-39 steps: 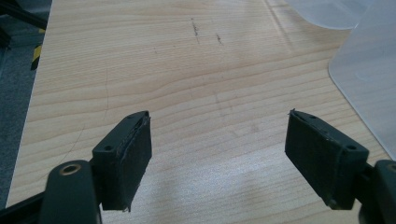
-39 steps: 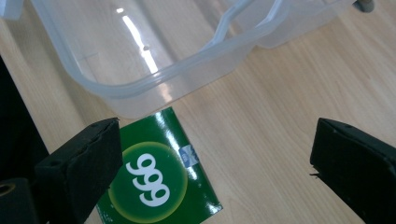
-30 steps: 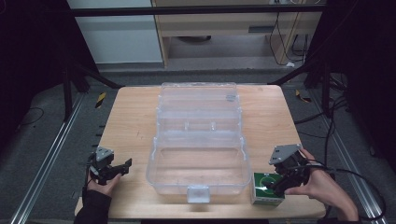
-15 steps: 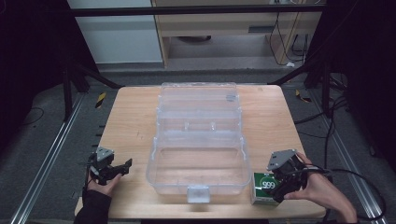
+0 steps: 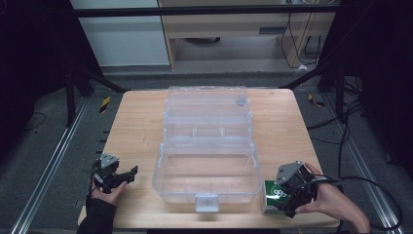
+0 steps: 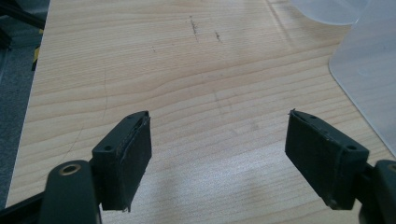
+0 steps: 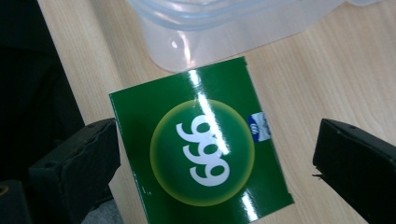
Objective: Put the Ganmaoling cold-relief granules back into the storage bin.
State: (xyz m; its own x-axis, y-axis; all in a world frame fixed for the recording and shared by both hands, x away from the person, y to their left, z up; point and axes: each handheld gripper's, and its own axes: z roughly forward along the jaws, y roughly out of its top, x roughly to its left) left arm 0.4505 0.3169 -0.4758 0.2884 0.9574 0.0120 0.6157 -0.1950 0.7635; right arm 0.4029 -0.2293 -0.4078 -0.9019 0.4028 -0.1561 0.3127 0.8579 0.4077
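Note:
A green box (image 7: 201, 149) with a white "999" in a yellow-green circle lies flat on the wooden table (image 5: 136, 126), close to the near right edge. My right gripper (image 7: 217, 140) hangs over the green box (image 5: 272, 197), its jaws on either side. The jaws have just been opening, and the right pad stands clear of the box. In the high view, my right gripper (image 5: 283, 201) sits just right of the clear plastic case (image 5: 207, 165). Near the front left, my left gripper (image 5: 127, 174) is open with only bare wood between its jaws (image 6: 219, 121).
The clear case stands open in the middle of the table, its lid (image 5: 207, 105) laid back toward the far side and a latch (image 5: 206, 201) at the near side. The table's near edge runs just below both hands. Cables trail off to the right.
My right gripper has shifted slightly toward the near edge, down over the green box, and its jaws stand wider. The left gripper has not moved.

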